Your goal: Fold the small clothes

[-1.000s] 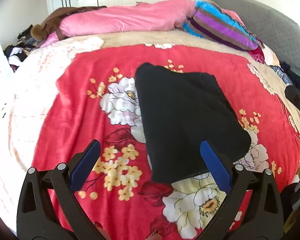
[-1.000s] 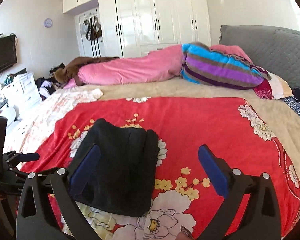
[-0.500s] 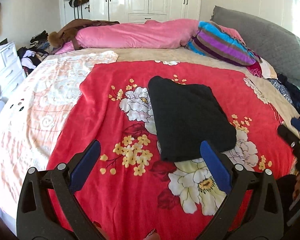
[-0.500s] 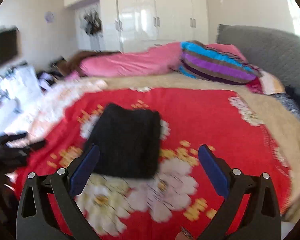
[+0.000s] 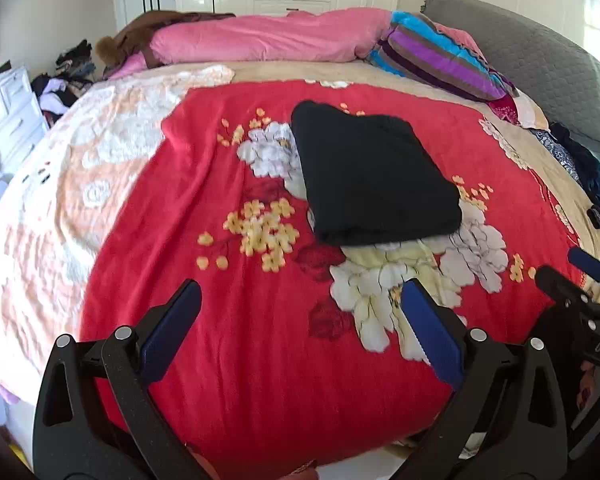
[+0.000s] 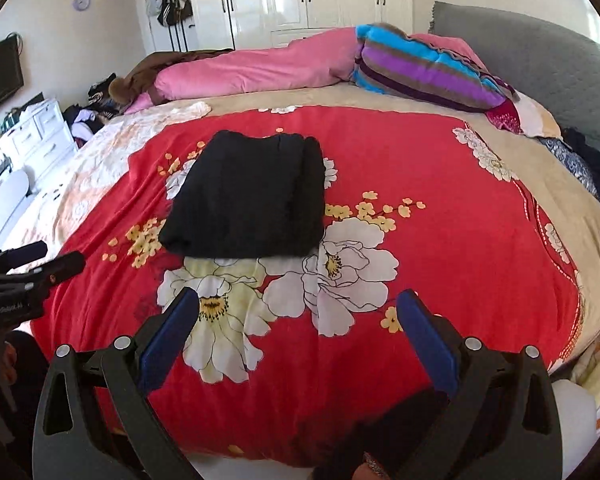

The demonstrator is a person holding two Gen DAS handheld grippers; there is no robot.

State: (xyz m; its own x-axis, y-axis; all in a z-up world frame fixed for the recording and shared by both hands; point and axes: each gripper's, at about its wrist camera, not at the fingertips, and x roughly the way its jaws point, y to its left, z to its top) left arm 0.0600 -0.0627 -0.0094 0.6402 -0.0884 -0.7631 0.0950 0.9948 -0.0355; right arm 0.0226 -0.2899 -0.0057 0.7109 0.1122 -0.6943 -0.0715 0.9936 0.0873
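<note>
A black garment (image 5: 370, 176) lies folded into a compact rectangle on the red floral blanket (image 5: 228, 320); it also shows in the right wrist view (image 6: 248, 196). My left gripper (image 5: 300, 332) is open and empty, held back near the bed's front edge, well short of the garment. My right gripper (image 6: 296, 336) is open and empty too, also near the front edge. The right gripper shows at the right edge of the left wrist view (image 5: 580, 280), and the left gripper at the left edge of the right wrist view (image 6: 28, 268).
A pink duvet (image 5: 268, 40) and a striped pillow (image 5: 440, 56) lie at the far side of the bed. A grey headboard (image 5: 540, 60) stands at the right. A clothes pile (image 5: 580, 168) lies at the right edge. White drawers (image 6: 40, 132) stand on the left.
Both grippers have pulled back from the folded black garment toward the bed's front edge. The garment lies as it was. Both stay open.
</note>
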